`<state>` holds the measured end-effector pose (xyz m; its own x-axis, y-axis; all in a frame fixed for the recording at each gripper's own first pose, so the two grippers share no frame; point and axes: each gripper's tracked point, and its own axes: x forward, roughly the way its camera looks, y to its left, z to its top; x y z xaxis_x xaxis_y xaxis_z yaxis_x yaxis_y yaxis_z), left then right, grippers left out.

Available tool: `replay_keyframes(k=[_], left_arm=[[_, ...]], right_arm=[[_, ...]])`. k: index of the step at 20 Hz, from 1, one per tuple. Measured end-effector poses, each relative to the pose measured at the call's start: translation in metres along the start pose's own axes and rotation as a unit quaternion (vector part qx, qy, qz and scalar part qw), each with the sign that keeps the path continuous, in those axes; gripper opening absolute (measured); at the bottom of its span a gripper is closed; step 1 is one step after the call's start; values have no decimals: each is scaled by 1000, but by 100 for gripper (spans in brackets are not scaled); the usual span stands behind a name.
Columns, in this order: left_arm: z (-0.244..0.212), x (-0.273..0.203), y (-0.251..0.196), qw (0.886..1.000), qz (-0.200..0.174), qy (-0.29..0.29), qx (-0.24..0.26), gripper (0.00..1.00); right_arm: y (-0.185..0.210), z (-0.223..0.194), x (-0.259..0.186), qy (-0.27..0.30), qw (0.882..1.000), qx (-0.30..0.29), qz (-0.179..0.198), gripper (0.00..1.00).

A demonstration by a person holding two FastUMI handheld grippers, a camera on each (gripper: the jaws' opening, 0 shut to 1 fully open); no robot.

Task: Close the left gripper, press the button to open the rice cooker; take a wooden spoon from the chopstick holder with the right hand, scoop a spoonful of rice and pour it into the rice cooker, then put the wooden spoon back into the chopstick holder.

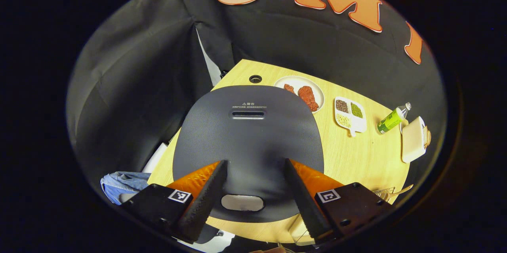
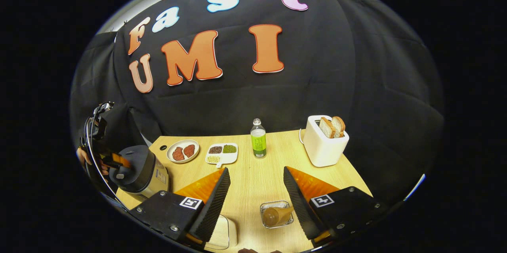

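Above the closed rice cooker [image 1: 248, 142] on the table [image 1: 358, 158], the left tongs [image 1: 253, 193] are held apart around its button [image 1: 242, 202]. The right tongs [image 2: 255, 201], also apart, are poised over the wooden spoon [image 2: 277, 214] for grasping.

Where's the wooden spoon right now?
In the right gripper view, the wooden spoon stands in the chopstick holder at the table's near edge, between the open right gripper's fingers.

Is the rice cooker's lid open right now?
No, the rice cooker lid lies flat and shut, its button between the left gripper's spread fingers.
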<state>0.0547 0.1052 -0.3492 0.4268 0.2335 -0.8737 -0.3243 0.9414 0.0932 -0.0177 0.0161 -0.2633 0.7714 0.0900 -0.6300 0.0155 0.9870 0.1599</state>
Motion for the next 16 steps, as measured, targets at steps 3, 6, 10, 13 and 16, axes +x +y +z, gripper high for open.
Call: replay_keyframes(k=[3,6,10,13,16], left_arm=[[8,-22,-11,998,-32,-56,-14,97],[40,-61,-15,987,-30,-157,17,98],[63,-125,-34,965,-47,-256,38,96],[73,-162,-45,945,-55,-320,45,97],[79,-196,-51,926,-60,-368,52,97]], right_arm=[[0,18,-7,-24,1000,-5,1,84],[2,39,-15,-50,999,-11,6,84],[9,75,-28,-107,994,-23,17,84],[13,78,-32,-127,991,-20,25,84],[19,83,-37,-140,989,-29,33,84]])
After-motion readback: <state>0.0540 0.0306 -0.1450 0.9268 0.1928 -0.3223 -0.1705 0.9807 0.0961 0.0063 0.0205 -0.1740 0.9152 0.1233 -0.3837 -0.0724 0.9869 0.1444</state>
